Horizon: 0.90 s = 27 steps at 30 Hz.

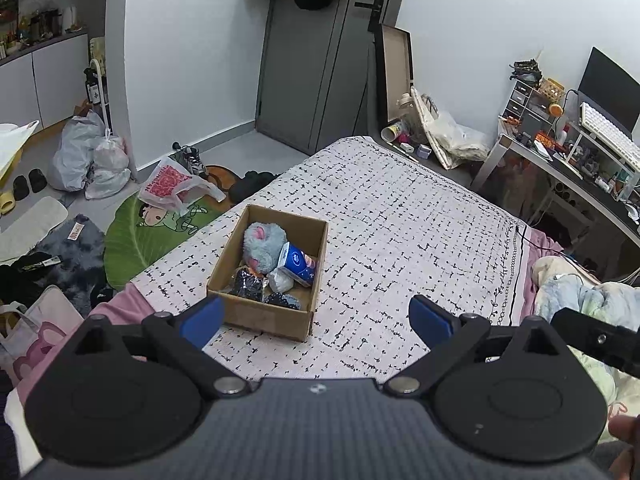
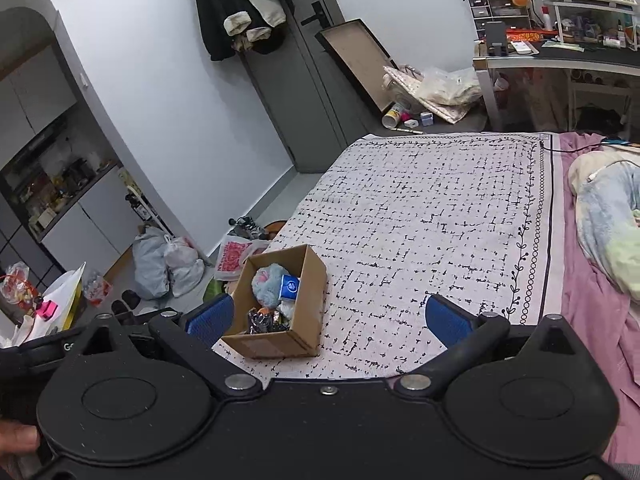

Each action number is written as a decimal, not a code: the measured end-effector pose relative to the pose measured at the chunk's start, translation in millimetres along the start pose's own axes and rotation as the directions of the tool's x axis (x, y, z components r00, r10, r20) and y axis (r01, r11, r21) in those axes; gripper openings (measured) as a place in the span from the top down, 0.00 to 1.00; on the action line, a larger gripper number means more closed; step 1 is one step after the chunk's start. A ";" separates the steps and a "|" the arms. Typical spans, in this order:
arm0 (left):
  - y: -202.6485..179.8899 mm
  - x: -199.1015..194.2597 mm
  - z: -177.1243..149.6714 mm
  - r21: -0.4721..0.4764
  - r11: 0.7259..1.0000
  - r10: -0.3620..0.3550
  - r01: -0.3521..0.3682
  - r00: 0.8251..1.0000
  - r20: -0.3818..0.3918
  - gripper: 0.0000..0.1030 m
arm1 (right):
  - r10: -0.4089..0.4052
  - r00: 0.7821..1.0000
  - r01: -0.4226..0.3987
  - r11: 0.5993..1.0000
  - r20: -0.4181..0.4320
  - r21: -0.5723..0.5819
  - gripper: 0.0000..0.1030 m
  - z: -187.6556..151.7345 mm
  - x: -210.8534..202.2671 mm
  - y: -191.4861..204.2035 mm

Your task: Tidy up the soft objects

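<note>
Both tongs, left (image 1: 316, 320) and right (image 2: 328, 316), hover spread wide and empty above the bed (image 1: 420, 216). The box (image 1: 256, 314) sits on the patterned cover near the bed's corner and already holds the soft things: a grey plush (image 1: 262, 246), a blue tissue pack (image 1: 298, 264), a white bundle (image 1: 280, 280) and dark bundles (image 1: 248, 284). No loose soft item lies on the cover near the box, so the sorting looks nearly finished. If anything remains, approach from above, pinch the item at its bulk, and release low inside the box so the tissue pack, leaning on the plush, is not tipped out.
</note>
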<state>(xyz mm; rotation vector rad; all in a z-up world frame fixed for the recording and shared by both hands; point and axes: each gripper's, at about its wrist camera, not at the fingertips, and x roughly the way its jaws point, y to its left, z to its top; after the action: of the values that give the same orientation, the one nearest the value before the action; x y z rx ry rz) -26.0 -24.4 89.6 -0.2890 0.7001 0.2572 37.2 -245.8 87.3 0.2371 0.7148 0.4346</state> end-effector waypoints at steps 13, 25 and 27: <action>0.0 -19.6 -12.0 0.064 0.998 0.019 -0.017 1.000 -0.022 0.04 | -0.019 0.997 0.019 1.000 -0.081 0.001 0.00 -20.1 -0.6 7.9; 5.6 -30.8 -15.5 0.076 0.997 0.025 -0.024 1.000 -0.017 0.04 | -0.024 0.995 0.020 0.999 -0.099 -0.042 0.00 -22.7 -3.0 16.3; 5.9 -32.4 -15.6 0.084 0.996 0.023 -0.022 1.000 -0.015 0.04 | -0.028 0.995 0.024 0.999 -0.099 -0.046 0.00 -23.4 -3.3 17.4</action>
<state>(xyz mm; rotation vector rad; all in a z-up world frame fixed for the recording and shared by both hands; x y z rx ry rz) -61.0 -28.7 98.7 -0.2032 0.7280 0.2464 13.9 -230.5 78.2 0.1642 0.8045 0.4393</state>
